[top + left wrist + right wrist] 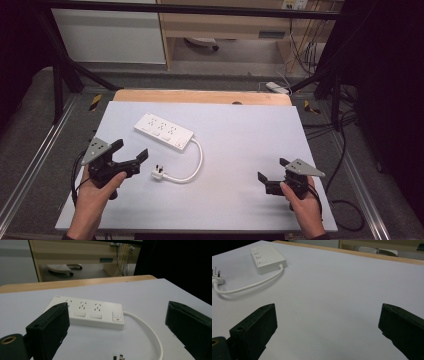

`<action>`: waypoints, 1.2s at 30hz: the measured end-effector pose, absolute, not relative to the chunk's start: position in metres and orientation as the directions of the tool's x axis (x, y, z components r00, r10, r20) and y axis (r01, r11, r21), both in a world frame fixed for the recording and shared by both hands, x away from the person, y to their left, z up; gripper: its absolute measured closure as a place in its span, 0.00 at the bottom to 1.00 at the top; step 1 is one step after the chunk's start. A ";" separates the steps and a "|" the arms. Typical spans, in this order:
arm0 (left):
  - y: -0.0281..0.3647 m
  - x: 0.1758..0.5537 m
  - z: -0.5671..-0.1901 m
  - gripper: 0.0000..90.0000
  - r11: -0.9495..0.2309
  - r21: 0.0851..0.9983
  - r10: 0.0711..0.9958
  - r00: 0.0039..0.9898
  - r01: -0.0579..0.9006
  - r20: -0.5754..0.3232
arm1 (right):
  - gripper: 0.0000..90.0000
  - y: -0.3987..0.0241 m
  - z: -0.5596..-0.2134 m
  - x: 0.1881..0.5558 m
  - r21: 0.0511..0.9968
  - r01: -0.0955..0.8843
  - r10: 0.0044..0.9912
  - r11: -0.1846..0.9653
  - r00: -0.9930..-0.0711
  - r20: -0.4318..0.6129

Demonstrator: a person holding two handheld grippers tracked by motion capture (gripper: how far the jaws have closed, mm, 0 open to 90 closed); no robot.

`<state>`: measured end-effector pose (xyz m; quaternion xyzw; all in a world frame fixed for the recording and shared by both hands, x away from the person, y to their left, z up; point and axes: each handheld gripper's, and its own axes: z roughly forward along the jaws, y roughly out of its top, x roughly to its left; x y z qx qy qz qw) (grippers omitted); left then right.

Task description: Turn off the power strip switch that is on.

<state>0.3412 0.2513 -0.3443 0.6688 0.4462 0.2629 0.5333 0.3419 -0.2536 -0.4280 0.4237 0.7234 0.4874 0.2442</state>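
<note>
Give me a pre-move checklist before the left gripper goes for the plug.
1. Left gripper jaws open: ok.
2. Right gripper open, holding nothing: ok.
3. Plug free on the table, prongs pointing toward the left gripper: ok.
4. Path from left gripper to plug unobstructed: ok.
5. Cable loops clear of the power strip sockets: ok.
6. Power strip switch off: cannot tell.

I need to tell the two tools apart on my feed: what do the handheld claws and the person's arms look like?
Both are black, two-jawed and held in bare hands. The left claw and the right claw each carry a grey three-cornered plate on top. Their jaws are blocky, matte black. Black cables trail from each. No sleeves show on the forearms.
</note>
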 end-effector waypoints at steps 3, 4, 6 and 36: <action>0.251 0.345 -0.339 0.06 -0.032 0.953 0.878 0.465 0.300 -0.117 | 0.03 -0.253 -0.428 0.342 0.912 0.377 0.847 0.163 -0.528 0.066; 0.250 0.347 -0.337 0.06 -0.028 0.956 0.879 0.463 0.292 -0.116 | 0.03 -0.252 -0.428 0.342 0.911 0.377 0.846 0.165 -0.529 0.066; 0.249 0.351 -0.335 0.06 -0.034 0.957 0.882 0.460 0.288 -0.107 | 0.03 -0.252 -0.428 0.342 0.911 0.378 0.846 0.164 -0.530 0.067; 0.257 0.401 -0.324 0.10 -0.047 0.952 0.905 0.416 0.303 -0.088 | 0.03 -0.249 -0.429 0.342 0.908 0.380 0.840 0.178 -0.539 0.061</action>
